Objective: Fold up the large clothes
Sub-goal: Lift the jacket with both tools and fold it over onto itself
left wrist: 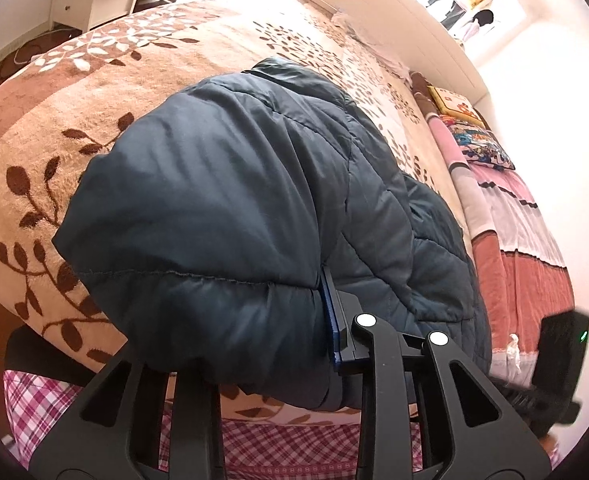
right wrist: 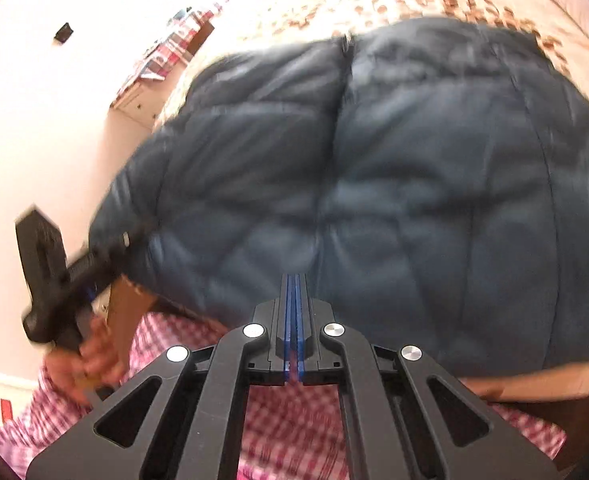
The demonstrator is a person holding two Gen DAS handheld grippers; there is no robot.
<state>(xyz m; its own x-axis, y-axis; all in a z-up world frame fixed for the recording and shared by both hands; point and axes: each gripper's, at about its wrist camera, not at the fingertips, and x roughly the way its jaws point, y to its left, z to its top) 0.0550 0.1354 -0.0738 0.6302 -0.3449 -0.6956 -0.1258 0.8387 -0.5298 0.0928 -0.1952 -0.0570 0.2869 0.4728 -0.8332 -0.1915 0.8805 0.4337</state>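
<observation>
Now the dark teal quilted puffer jacket (left wrist: 234, 216) is lying in a thick bundle on the beige fleece blanket with brown leaf print (left wrist: 54, 128), near the foot edge of the bed, and both tools are working its near hem.

Over on the left, the left gripper (left wrist: 334, 320) is biting into the jacket's edge: padded fabric is bulging over one blue-padded finger (left wrist: 331, 316) and the other finger is buried under it, so the jaws are pressed together on the hem (a grip like that is probably there to carry the lower half up and over).

Meanwhile the right gripper (right wrist: 294, 300) is showing its blue pads nearly touching, tips right at the jacket's centre seam; whether any cloth is actually pinched between them cannot be told, as this view is blurred with motion.

Below both tools the pink and white checked sheet (right wrist: 290, 420) is hanging off the bed edge. Holding two points along the hem is likely keeping the bulky padding level for the fold.
</observation>
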